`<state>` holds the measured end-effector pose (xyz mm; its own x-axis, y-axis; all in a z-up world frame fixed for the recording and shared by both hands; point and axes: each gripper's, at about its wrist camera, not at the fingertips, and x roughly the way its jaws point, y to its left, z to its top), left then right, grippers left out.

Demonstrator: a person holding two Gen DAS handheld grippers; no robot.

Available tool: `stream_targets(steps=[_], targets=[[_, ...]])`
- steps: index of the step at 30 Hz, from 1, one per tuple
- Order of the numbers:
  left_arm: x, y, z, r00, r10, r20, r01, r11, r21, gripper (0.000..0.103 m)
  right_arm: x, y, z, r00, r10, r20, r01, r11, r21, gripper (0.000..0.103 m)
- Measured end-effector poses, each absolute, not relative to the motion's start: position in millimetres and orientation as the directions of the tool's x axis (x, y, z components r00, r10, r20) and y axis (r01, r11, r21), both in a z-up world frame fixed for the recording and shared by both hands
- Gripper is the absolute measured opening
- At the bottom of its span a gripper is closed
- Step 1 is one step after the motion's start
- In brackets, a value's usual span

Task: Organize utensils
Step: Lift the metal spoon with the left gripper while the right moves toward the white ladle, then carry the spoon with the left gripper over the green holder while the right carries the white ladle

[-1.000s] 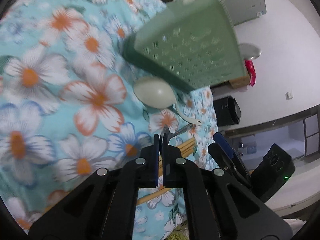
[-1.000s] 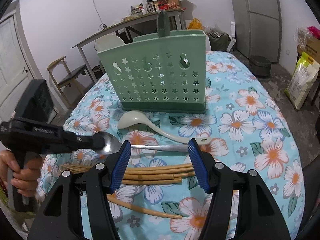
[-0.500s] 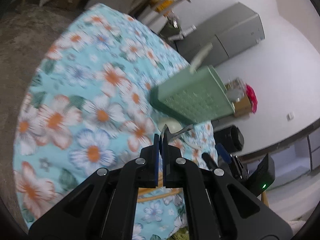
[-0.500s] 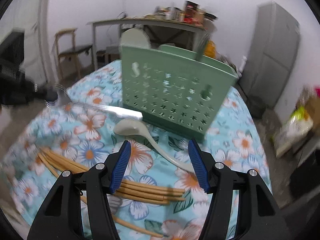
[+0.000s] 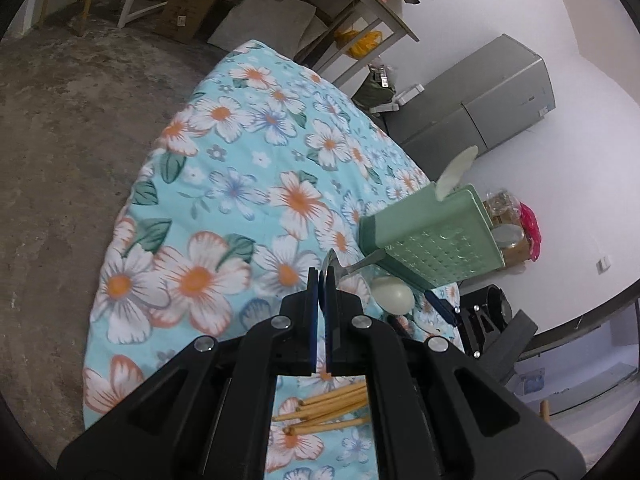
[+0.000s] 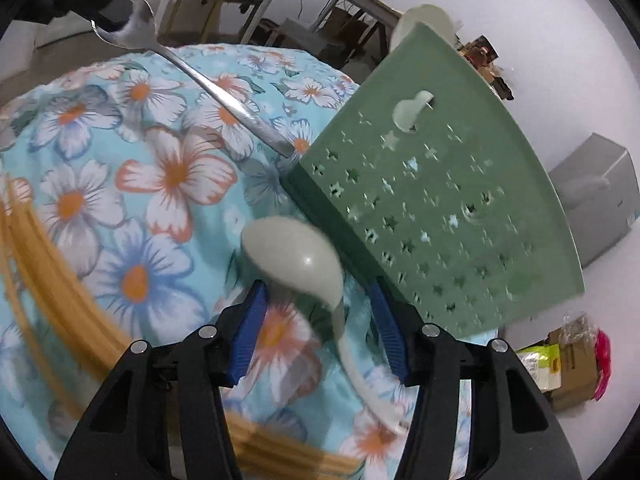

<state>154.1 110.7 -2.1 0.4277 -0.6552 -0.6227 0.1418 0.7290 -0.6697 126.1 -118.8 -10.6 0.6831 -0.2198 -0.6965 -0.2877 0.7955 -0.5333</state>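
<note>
My left gripper (image 5: 321, 280) is shut on the bowl of a metal spoon (image 5: 334, 266), held above the table. The spoon's handle (image 6: 224, 96) slants toward the green perforated utensil holder (image 6: 440, 200). A pale spoon (image 5: 456, 172) stands in that holder (image 5: 432, 248). My right gripper (image 6: 316, 296) hangs low over a pale green ladle (image 6: 296, 260) that lies against the holder's base. Its jaws are closing, with the ladle's neck between them and the pads apart from it. Wooden chopsticks (image 5: 324, 412) lie near the front edge and are blurred in the right wrist view.
The floral tablecloth (image 5: 240, 200) drops off at the table's left edge to a concrete floor (image 5: 60, 140). A grey fridge (image 5: 500, 92) stands by the wall. A cluttered wooden table (image 5: 360, 4) and cardboard boxes (image 5: 184, 16) are behind.
The left gripper has risen and drawn back with the metal spoon, lifting it off the table. The right gripper has rolled, sunk toward the pale ladle, and its jaws have narrowed a little.
</note>
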Motion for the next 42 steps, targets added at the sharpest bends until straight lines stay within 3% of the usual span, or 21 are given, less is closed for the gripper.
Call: stream_targets(steps=[8, 11, 13, 19, 29, 34, 42], targets=[[162, 121, -4, 0.442, -0.645, -0.623, 0.124, 0.732, -0.670, 0.001, 150, -92, -14, 0.709, -0.248, -0.660, -0.353, 0.686, -0.636, 0.039], [163, 123, -3, 0.448, -0.640, -0.624, 0.119, 0.735, -0.668, 0.001, 154, -84, -22, 0.714, -0.258, -0.651, -0.372, 0.649, -0.664, 0.028], [163, 124, -2, 0.455, -0.636, -0.624, 0.116, 0.737, -0.666, 0.001, 153, -81, -26, 0.732, -0.277, -0.623, -0.357, 0.622, -0.696, 0.020], [158, 126, 13, 0.492, -0.623, -0.608, 0.127, 0.742, -0.658, 0.001, 137, -90, -5, 0.786, -0.271, -0.556, -0.271, 0.657, -0.703, 0.013], [130, 121, 81, 0.612, -0.627, -0.483, 0.253, 0.733, -0.631, 0.001, 103, -139, 78, 0.860, -0.247, -0.447, -0.044, 0.836, -0.547, 0.010], [108, 99, 128, 0.652, -0.639, -0.408, 0.373, 0.739, -0.561, 0.001, 72, -172, 111, 0.892, -0.231, -0.388, 0.047, 0.902, -0.430, 0.010], [105, 49, 164, 0.667, -0.627, -0.403, 0.449, 0.769, -0.455, 0.001, 52, -232, 150, 0.930, -0.187, -0.317, 0.129, 0.973, -0.193, 0.010]])
